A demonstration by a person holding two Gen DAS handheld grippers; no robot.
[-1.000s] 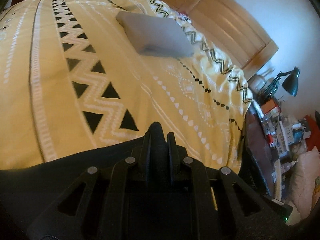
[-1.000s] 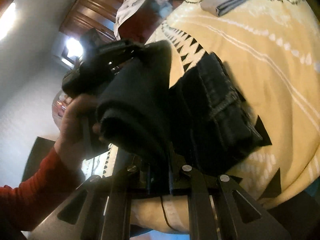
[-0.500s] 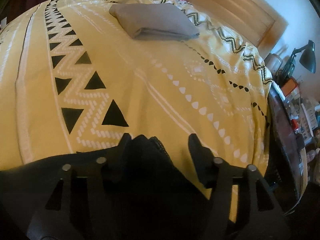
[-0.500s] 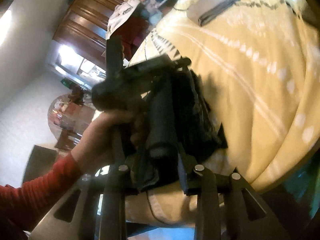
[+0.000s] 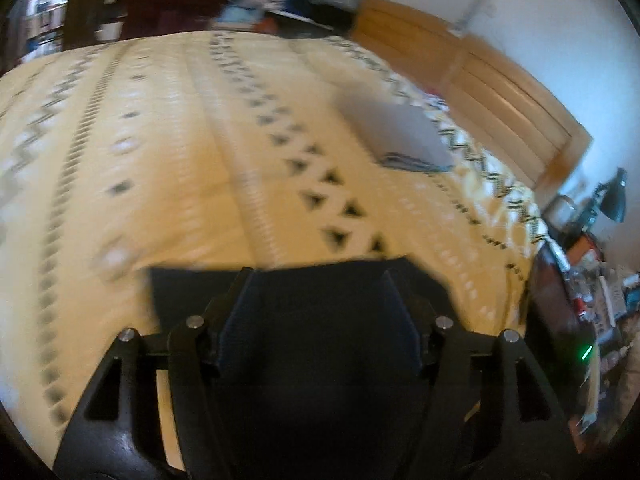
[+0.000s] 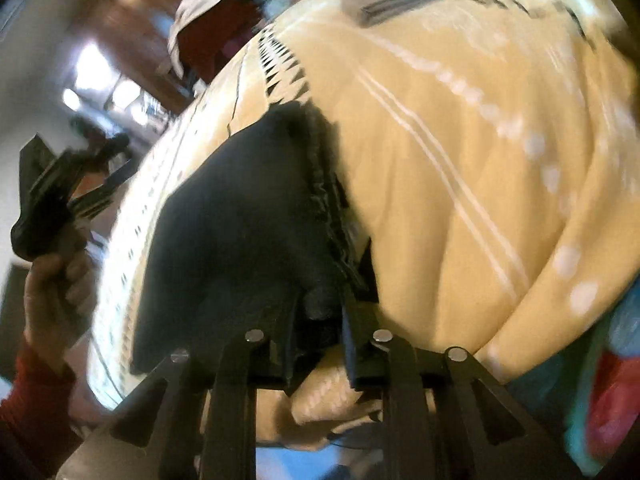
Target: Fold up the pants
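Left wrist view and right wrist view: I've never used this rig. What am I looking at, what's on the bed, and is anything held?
There is no robot arm. A person carries a two-finger gripper in each hand, and each gripper has a fisheye camera looking along its fingers.

The left wrist view shows the left gripper open. Its jaws have just been opening and grip nothing. The dark pants lie on the yellow bedspread below it, and a folded grey garment lies farther up the bed.

In the right wrist view, the right gripper has a bunched fold of the pants between its fingers, and its jaws have just closed a little on it. At that picture's left edge, the left hand holds its gripper clear of the pants.
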